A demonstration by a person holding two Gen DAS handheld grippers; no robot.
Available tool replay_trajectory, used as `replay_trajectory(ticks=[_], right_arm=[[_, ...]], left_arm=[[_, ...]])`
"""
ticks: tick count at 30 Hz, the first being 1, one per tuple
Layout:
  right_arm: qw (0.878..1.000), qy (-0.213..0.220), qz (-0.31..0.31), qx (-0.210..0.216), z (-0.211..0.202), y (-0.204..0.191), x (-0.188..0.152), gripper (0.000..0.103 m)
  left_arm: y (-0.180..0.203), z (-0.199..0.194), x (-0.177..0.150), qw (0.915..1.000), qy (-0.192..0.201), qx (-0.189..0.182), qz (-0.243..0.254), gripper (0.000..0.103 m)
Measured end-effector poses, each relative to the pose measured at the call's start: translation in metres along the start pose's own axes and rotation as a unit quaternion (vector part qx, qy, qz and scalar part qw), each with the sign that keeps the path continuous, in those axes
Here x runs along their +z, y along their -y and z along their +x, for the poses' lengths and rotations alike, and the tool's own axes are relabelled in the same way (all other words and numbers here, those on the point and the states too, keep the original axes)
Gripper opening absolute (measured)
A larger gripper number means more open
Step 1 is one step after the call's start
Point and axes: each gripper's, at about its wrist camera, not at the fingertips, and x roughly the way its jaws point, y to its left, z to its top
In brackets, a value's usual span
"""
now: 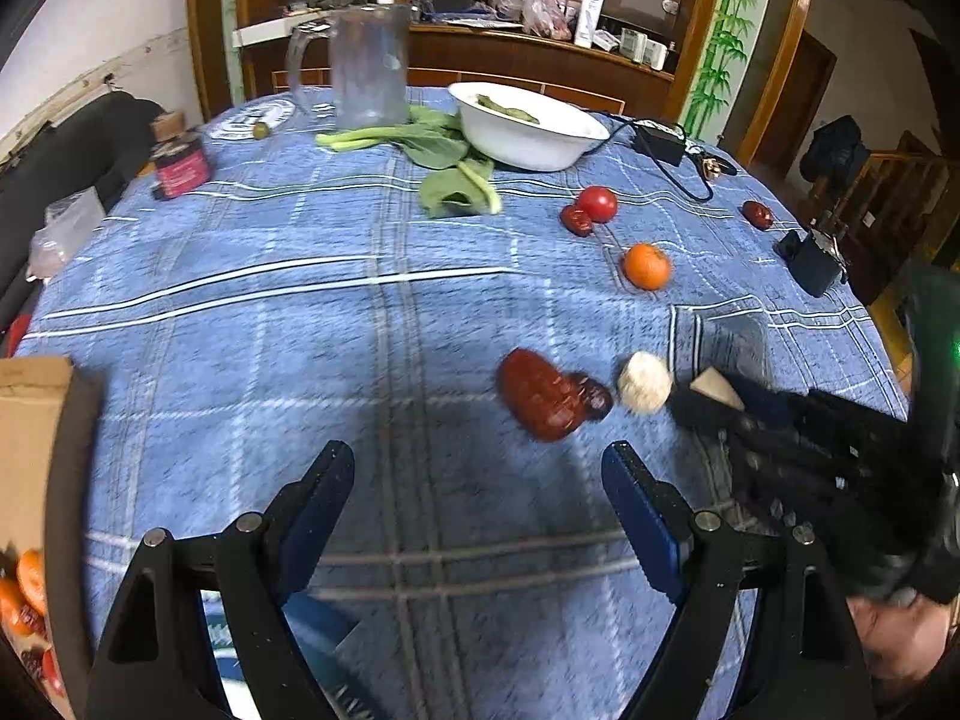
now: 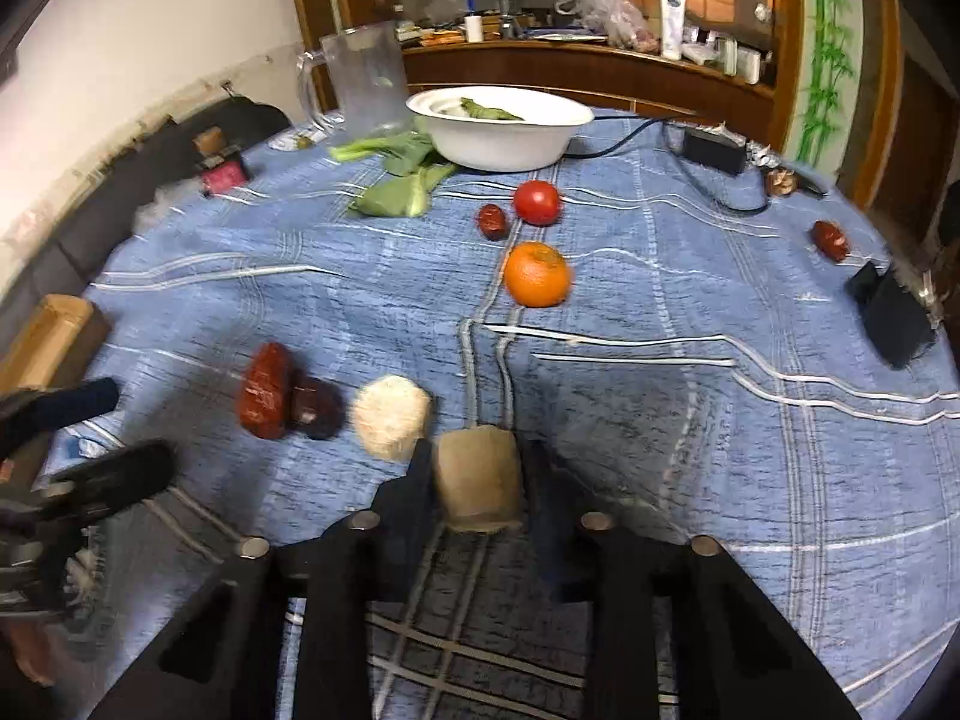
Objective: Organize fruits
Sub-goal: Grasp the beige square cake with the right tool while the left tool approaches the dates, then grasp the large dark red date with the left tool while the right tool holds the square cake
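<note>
Two pads of the right gripper (image 2: 478, 471) press the flanks of a small tan chunk (image 2: 478, 476), low over the near part of the blue surface (image 2: 750, 300). It looks light, dry and firm, squared off at the near end, so a side grip across its middle should hold; a hard squeeze might crumble it. Just left of it lies a pale fuzzy ball (image 2: 391, 416), probably soft and very light, best pinched across its widest part. Further left sit a large red date (image 2: 266, 391) and a darker one (image 2: 313, 407), touching; their wrinkled skins should give grip. The left gripper (image 1: 477, 483) hangs empty and wide open, pointed steeply down near the dates. Farther off are an orange (image 2: 536, 273), a tomato (image 2: 537, 201) and two more dates, all round and apt to roll. A cardboard box (image 1: 33, 438) holding fruit stands at the left edge.
</note>
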Motion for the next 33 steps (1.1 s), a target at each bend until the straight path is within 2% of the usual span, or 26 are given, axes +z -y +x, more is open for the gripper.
replay_trajectory(ticks=[4,8,10,14,17,19,21,26,31,33], right_arm=[[1.000,0.000,0.008,0.016,-0.003,0.005,-0.002,0.030],[1.000,-0.001,0.010,0.028,-0.002,0.007,-0.002,0.030],[1.000,-0.002,0.009,0.030,-0.002,0.007,-0.002,0.030],[0.999,-0.004,0.010,0.033,-0.002,0.008,-0.002,0.030],[0.999,-0.006,0.008,0.030,-0.002,0.007,-0.001,0.030],[1.000,-0.005,0.005,0.027,-0.002,0.006,-0.001,0.030],[1.000,-0.003,0.003,0.026,-0.002,0.006,-0.002,0.030],[1.000,-0.001,-0.004,0.022,-0.002,0.004,-0.003,0.031],[1.000,-0.002,-0.012,0.017,-0.001,0.002,-0.003,0.031],[1.000,-0.001,-0.010,0.016,-0.001,0.002,-0.003,0.030]], left_arm=[[0.006,0.013,0.010,1.0000,0.001,-0.002,0.003,0.084],[0.004,0.029,0.021,0.9997,-0.008,-0.018,-0.015,0.083],[0.004,0.038,0.022,0.9997,-0.023,0.004,-0.009,0.083],[-0.022,0.032,0.013,0.9988,-0.033,0.018,-0.032,0.084],[-0.039,0.021,0.005,0.9981,-0.026,0.034,-0.045,0.084],[-0.042,0.017,0.004,0.9982,-0.023,0.024,-0.051,0.084],[-0.036,0.016,0.004,0.9990,-0.020,0.016,-0.038,0.084],[-0.010,0.027,0.010,0.9990,-0.018,0.029,0.028,0.084],[-0.001,0.037,0.009,0.9978,-0.025,0.032,0.052,0.083],[0.001,0.039,0.004,0.9969,-0.024,0.037,0.065,0.066]])
